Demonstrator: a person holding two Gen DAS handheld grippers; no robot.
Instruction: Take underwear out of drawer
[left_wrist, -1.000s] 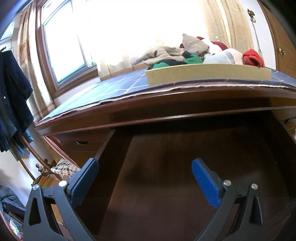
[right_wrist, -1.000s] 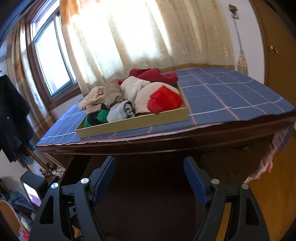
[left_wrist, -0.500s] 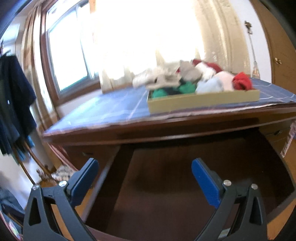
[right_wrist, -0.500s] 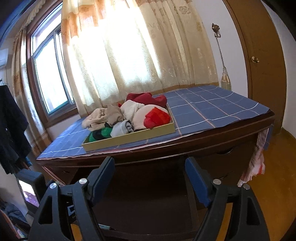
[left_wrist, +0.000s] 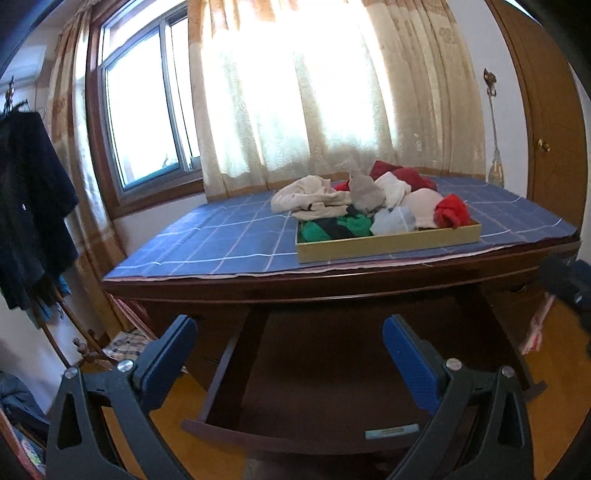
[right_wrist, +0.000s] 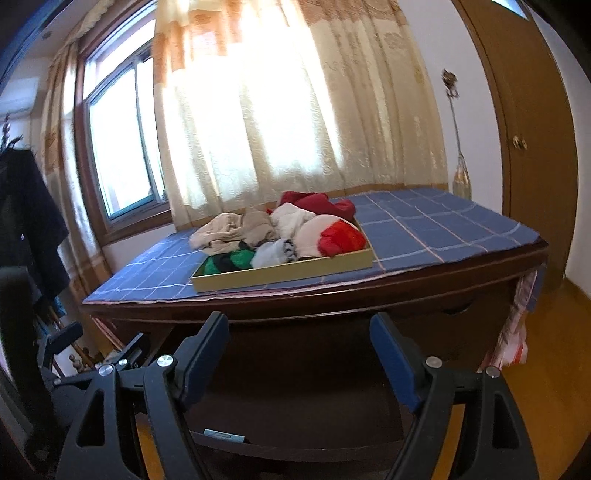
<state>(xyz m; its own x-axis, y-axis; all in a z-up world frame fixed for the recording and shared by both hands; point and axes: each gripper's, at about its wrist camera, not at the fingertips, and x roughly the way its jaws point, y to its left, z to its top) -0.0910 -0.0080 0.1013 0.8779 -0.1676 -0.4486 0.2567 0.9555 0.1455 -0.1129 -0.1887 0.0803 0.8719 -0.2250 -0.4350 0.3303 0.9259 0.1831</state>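
Observation:
The dark wooden drawer (left_wrist: 325, 373) (right_wrist: 295, 398) stands pulled out under the desk, and its visible floor is bare. A heap of underwear (left_wrist: 369, 206) (right_wrist: 288, 232) in beige, white, red, green and grey lies in a shallow yellow tray (left_wrist: 388, 243) (right_wrist: 280, 275) on the desktop. My left gripper (left_wrist: 288, 354) hangs open above the drawer's front, with nothing between its blue pads. My right gripper (right_wrist: 299, 350) is open too, held above the drawer and pointing towards the desk, its jaws bare.
A blue checked cloth (left_wrist: 229, 240) covers the desk. Behind it are curtains (left_wrist: 314, 92) and a window. Dark clothes (left_wrist: 29, 206) hang on a rack at the left. A wooden door (right_wrist: 532, 129) and a thin vase (right_wrist: 461, 177) stand at the right.
Both grippers have drawn back and risen from the drawer. The whole desk top and the drawer's front rail are now in view. Both stay open.

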